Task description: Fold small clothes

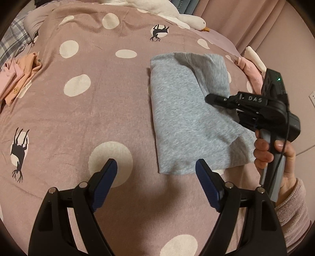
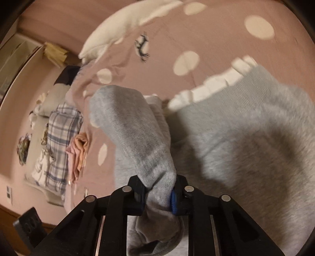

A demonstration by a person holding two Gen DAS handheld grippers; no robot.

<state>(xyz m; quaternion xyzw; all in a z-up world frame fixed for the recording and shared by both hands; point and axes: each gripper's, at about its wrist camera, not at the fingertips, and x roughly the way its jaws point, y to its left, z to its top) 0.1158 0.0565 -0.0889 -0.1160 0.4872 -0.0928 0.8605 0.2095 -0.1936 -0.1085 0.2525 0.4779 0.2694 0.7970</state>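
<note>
A mauve cotton bedspread with cream dots and black deer silhouettes serves as the folding surface, broad and flat enough to lay clothes out on. On its right side lies the soft grey knitted garment with a white ruffled trim, already doubled into a rough rectangle — likely midway through folding. A white plush goose rests at the far edge, and a small pile of peach and pink clothes sits well apart to the left, probably finished or waiting. The black right gripper, held in a person's hand in a pink fleece sleeve, is clamped on a bunched grey flap of the garment, lifting it, seemingly to carry it across. The left gripper hovers with jaws spread and nothing between them, just beside the garment's near edge. The right tool's body reads "DAS".
</note>
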